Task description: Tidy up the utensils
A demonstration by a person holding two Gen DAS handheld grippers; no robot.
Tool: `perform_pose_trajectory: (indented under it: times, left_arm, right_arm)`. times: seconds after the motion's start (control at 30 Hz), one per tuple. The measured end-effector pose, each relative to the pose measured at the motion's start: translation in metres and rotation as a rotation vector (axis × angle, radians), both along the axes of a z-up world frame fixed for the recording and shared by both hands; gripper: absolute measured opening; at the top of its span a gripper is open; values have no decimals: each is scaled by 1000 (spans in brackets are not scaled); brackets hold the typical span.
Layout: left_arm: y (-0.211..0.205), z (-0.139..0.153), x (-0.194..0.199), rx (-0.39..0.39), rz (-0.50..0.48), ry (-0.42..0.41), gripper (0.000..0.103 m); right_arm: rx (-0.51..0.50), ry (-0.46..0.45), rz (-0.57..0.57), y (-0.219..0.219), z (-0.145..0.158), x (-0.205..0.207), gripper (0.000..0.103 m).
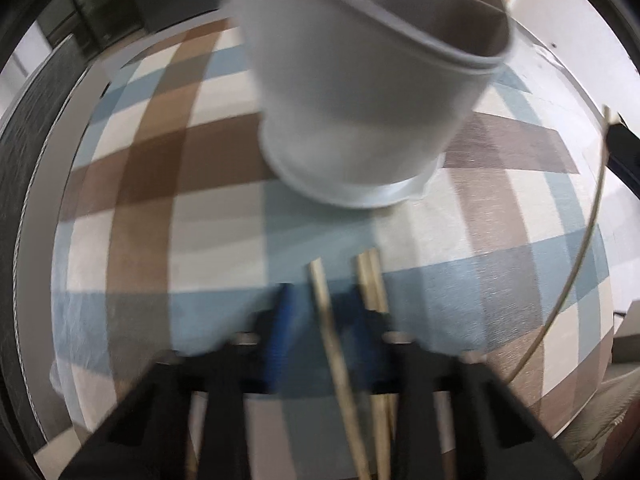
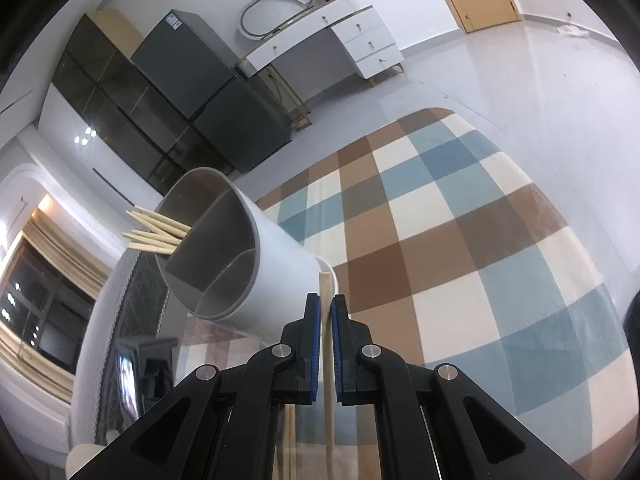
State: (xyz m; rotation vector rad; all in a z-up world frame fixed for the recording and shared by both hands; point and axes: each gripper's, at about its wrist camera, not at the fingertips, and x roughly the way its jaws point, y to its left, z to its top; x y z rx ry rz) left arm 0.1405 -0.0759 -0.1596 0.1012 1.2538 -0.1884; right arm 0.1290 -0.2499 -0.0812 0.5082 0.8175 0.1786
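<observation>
Several pale wooden chopsticks [image 2: 158, 230] poke from a divided grey-white holder [image 2: 228, 256] — tips outward

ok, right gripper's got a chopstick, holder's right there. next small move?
Probably lift the right gripper and carry its chopstick toward the holder opening: the stick is clamped between the jaws, and other chopsticks already sit in one compartment.

Even indoor light; left view motion-blurred, right sharp, both edges fisheye-bent.
</observation>
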Motion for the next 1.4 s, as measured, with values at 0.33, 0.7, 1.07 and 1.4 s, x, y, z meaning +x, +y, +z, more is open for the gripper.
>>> perform_pose_trajectory:
  times: [0.33, 0.7, 1.07, 1.4]
  left_arm:
    - [16, 32, 0, -156, 26, -110, 1]
    - [31, 111, -62, -303, 68, -422, 1]
    - [58, 102, -72, -309, 121, -338, 1]
    - [76, 94, -57, -358, 151, -298, 1]
  right_arm:
    - [-37, -52, 43, 14, 13, -3, 5]
    - [-152, -155, 80, 34, 38, -51, 0]
    - [-137, 70, 74, 24, 2, -46, 10]
    - [-325, 220, 160, 82, -57, 5, 33]
